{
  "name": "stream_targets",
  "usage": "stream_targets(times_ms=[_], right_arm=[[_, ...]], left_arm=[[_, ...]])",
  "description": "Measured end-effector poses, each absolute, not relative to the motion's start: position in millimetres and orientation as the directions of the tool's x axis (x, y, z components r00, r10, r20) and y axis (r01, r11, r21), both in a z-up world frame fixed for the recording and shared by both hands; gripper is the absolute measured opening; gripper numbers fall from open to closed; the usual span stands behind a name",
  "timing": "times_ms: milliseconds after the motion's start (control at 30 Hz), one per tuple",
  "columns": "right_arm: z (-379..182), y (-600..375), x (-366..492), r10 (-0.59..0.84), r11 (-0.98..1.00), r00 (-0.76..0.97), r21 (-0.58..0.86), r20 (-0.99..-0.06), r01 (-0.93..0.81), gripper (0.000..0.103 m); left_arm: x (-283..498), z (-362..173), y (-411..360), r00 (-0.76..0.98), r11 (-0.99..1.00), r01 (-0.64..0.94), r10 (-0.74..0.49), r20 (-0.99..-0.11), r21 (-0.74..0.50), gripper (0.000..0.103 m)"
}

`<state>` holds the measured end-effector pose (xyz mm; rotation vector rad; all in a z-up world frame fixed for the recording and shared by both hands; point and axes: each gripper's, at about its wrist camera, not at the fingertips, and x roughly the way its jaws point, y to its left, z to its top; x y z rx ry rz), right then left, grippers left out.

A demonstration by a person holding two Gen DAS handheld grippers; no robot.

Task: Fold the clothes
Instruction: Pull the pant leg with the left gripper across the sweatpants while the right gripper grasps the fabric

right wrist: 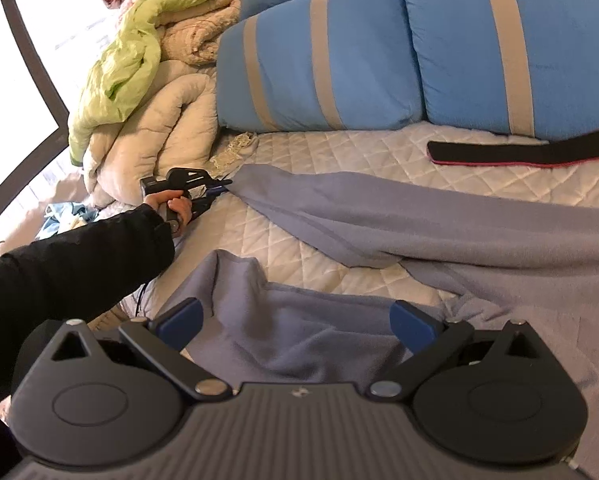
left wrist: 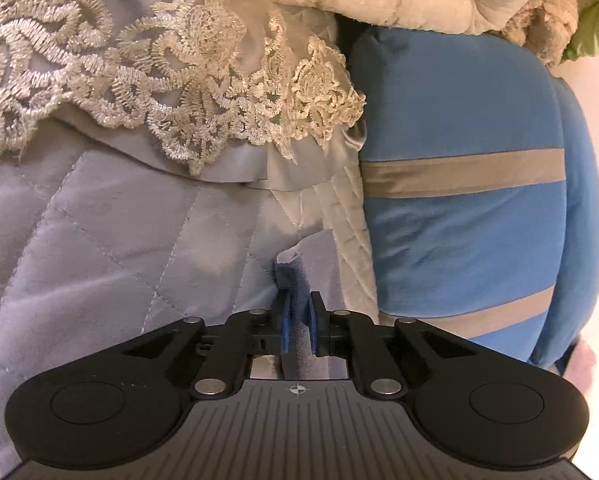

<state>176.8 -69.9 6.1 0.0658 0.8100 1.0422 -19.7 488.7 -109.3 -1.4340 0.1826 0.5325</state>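
Right gripper [right wrist: 295, 322]: jaws spread wide, nothing between the pads, poised over the near bunched fold of the grey-lilac garment [right wrist: 439, 232]. The garment lies across the quilted bedspread [right wrist: 339, 152], body near and to the right, 1 long sleeve or edge running out to the far left.

Left gripper [left wrist: 298, 326]: jaws nearly pressed together, pinching a thin tip of that cloth between the blue pads [left wrist: 285, 328]. In the right wrist view it sits at the far-left end of the sleeve [right wrist: 215, 190], held by your left hand [right wrist: 171, 206].

Step in hand, as judged: securing the sleeve tip before carrying it across.
- The bite looks shallow; check that it holds before you lift.
- Lift low and draw the sleeve taut so it lies flat on the body.
- Drop the right jaws onto 1 layer only at the bunched fold.
- Keep clear of the lace trim [left wrist: 203, 92] just beyond the left tip.

Hard to make out:
- Garment's right side runs out of frame; type uncertain.
- How many layers the left pads hold cannot be told.
- Far: blue striped pillows [right wrist: 319, 64], black band [right wrist: 519, 152], heaped bedding [right wrist: 147, 120].
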Motion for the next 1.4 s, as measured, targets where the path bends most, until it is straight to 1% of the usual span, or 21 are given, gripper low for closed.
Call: stream_targets(times_ms=[167, 333, 433, 467, 533, 667, 733, 767, 900, 967, 1033, 1067, 1100, 1133, 1167, 1200, 1367, 1400], right_arm=[[6.7, -70.2, 178.0, 0.787, 0.534, 0.26, 0.406, -0.56, -0.742, 0.103], [4.9, -67.9, 178.6, 0.783, 0.534, 0.253, 0.407, -0.568, -0.741, 0.103], [3.3, -64.2, 177.5, 0.772, 0.543, 0.266, 0.382, -0.577, -0.748, 0.103], [2.7, -62.5, 176.9, 0.765, 0.547, 0.275, 0.362, -0.582, -0.755, 0.103], [1.6, -58.7, 175.4, 0.74, 0.553, 0.31, 0.278, -0.597, -0.786, 0.103], [-2.5, -55.4, 180.0, 0.693, 0.535, 0.374, 0.092, -0.616, -0.84, 0.102], [-8.0, -54.0, 188.5, 0.665, 0.533, 0.383, 0.047, -0.641, -0.845, 0.099], [-10.8, -53.2, 193.6, 0.653, 0.536, 0.387, 0.036, -0.651, -0.844, 0.097], [-20.0, -49.0, 214.8, 0.616, 0.551, 0.391, 0.019, -0.684, -0.834, 0.083], [-24.5, -44.9, 226.9, 0.601, 0.557, 0.381, 0.026, -0.702, -0.83, 0.082], [-30.3, -38.6, 241.1, 0.585, 0.559, 0.36, 0.039, -0.727, -0.828, 0.077], [-33.5, -35.2, 249.6, 0.577, 0.565, 0.345, 0.057, -0.74, -0.823, 0.072], [-37.1, -32.1, 258.3, 0.572, 0.576, 0.33, 0.081, -0.751, -0.814, 0.064], [-40.3, -29.2, 265.8, 0.567, 0.588, 0.318, 0.104, -0.76, -0.802, 0.059], [-44.0, -26.0, 272.5, 0.557, 0.599, 0.306, 0.118, -0.772, -0.792, 0.05], [-47.7, -22.5, 276.8, 0.545, 0.602, 0.303, 0.113, -0.782, -0.791, 0.044], [-59.8, -8.8, 283.7, 0.481, 0.596, 0.343, 0.013, -0.807, -0.803, 0.044], [-61.2, -7.5, 283.9, 0.471, 0.593, 0.345, 0.002, -0.812, -0.805, 0.039]], left_arm=[[-20.2, -109.3, 482.7, 0.871, 0.052, -0.455, 0.234, -0.432, -0.889, 0.012], [-12.0, -104.9, 482.1, 0.843, 0.052, -0.5, 0.256, -0.473, -0.864, 0.012], [-9.2, -100.3, 483.1, 0.829, 0.056, -0.526, 0.255, -0.497, -0.849, 0.008], [-8.6, -97.3, 482.7, 0.819, 0.068, -0.544, 0.261, -0.511, -0.837, 0.003], [-7.5, -89.6, 481.4, 0.8, 0.105, -0.575, 0.279, -0.531, -0.812, 0.003], [-6.4, -70.8, 480.4, 0.795, 0.173, -0.588, 0.307, -0.524, -0.79, 0.003], [-4.5, -59.6, 482.0, 0.796, 0.197, -0.588, 0.311, -0.519, -0.784, 0.003], [-3.5, -53.9, 482.8, 0.797, 0.209, -0.589, 0.314, -0.516, -0.781, 0.003], [0.3, -29.6, 483.3, 0.808, 0.262, -0.578, 0.321, -0.495, -0.773, 0.003], [2.7, -18.2, 482.8, 0.813, 0.283, -0.572, 0.325, -0.484, -0.77, 0.002], [5.8, -10.2, 481.8, 0.815, 0.292, -0.569, 0.326, -0.479, -0.769, 0.003], [7.2, -6.9, 481.0, 0.815, 0.295, -0.568, 0.327, -0.478, -0.768, 0.003], [8.1, -4.7, 480.1, 0.816, 0.297, -0.568, 0.328, -0.476, -0.768, 0.003], [8.5, -3.3, 479.4, 0.816, 0.298, -0.567, 0.328, -0.476, -0.768, 0.002], [8.9, -2.0, 478.6, 0.817, 0.298, -0.566, 0.327, -0.475, -0.768, 0.003], [9.2, -0.6, 477.9, 0.817, 0.298, -0.566, 0.327, -0.475, -0.769, 0.003], [7.1, 1.3, 476.5, 0.82, 0.296, -0.561, 0.323, -0.472, -0.773, 0.003], [6.6, 1.4, 476.7, 0.82, 0.296, -0.562, 0.322, -0.473, -0.773, 0.003]])
